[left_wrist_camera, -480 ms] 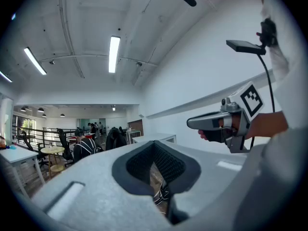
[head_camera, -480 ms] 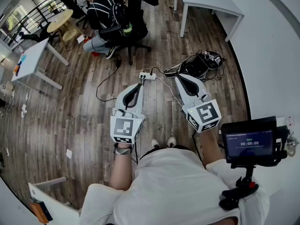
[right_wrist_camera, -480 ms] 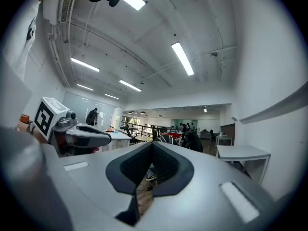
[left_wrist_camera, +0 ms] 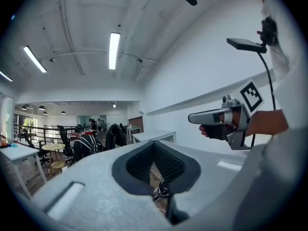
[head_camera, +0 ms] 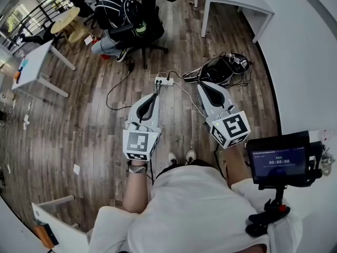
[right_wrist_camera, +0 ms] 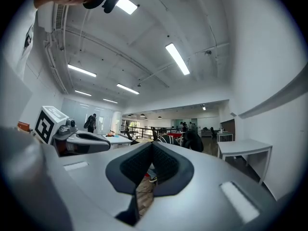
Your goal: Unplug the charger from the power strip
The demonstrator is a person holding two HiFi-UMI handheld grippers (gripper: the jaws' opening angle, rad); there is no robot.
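Two grippers are in my hands, level above the wooden floor (head_camera: 79,115). My left gripper (head_camera: 156,95) hangs on my side of the power strip (head_camera: 165,81), my right gripper (head_camera: 203,86) to the right of it. Both jaws are fully closed, holding nothing. Dark plugs (head_camera: 159,79) sit in the strip; which is the charger I cannot tell.

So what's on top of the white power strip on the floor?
Dark plugs sit on the power strip, with cords trailing across the floor. The sockets under them are covered.
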